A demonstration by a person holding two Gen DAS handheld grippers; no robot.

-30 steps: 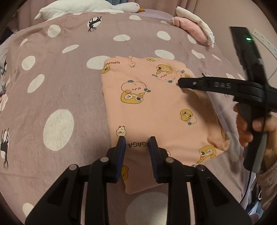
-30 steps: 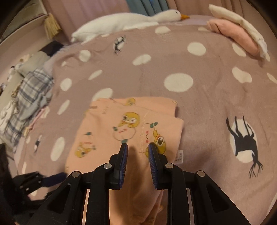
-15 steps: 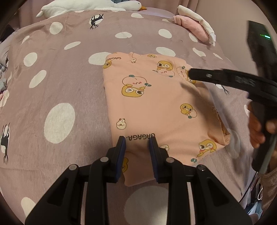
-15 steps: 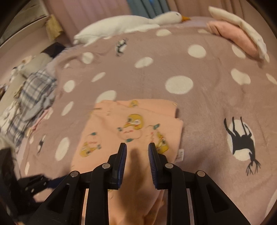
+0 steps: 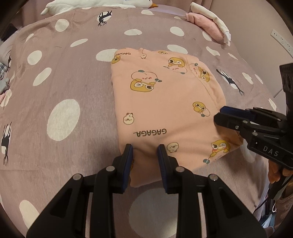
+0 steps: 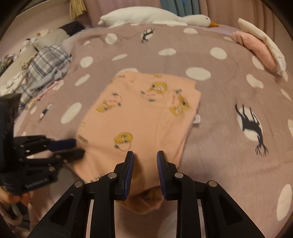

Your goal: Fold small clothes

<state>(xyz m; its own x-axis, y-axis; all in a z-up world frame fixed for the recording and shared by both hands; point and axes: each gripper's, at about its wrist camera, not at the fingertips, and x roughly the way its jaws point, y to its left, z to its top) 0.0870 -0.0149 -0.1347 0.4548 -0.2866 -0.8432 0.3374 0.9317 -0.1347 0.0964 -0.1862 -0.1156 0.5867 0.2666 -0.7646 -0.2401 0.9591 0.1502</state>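
Observation:
A peach garment (image 5: 164,102) printed with yellow ducks and "GAGAGA" lies folded flat on the dotted mauve bedspread (image 5: 64,87); it also shows in the right wrist view (image 6: 139,117). My left gripper (image 5: 144,148) is open, jaws apart over the garment's near edge, holding nothing. My right gripper (image 6: 144,154) is open over the garment's near right corner. It also shows at the right of the left wrist view (image 5: 220,115). The left gripper shows at the left of the right wrist view (image 6: 77,146).
A white goose plush (image 6: 152,15) lies at the bed's far edge. Folded pink and cream clothes (image 6: 256,47) are stacked at the far right. A plaid pile of clothes (image 6: 42,64) lies at the left. A wall socket strip (image 5: 280,39) is beyond the bed.
My right gripper has pulled back from the garment's far right part to its near right corner. My left gripper has drawn back slightly toward the near edge. The garment lies unchanged.

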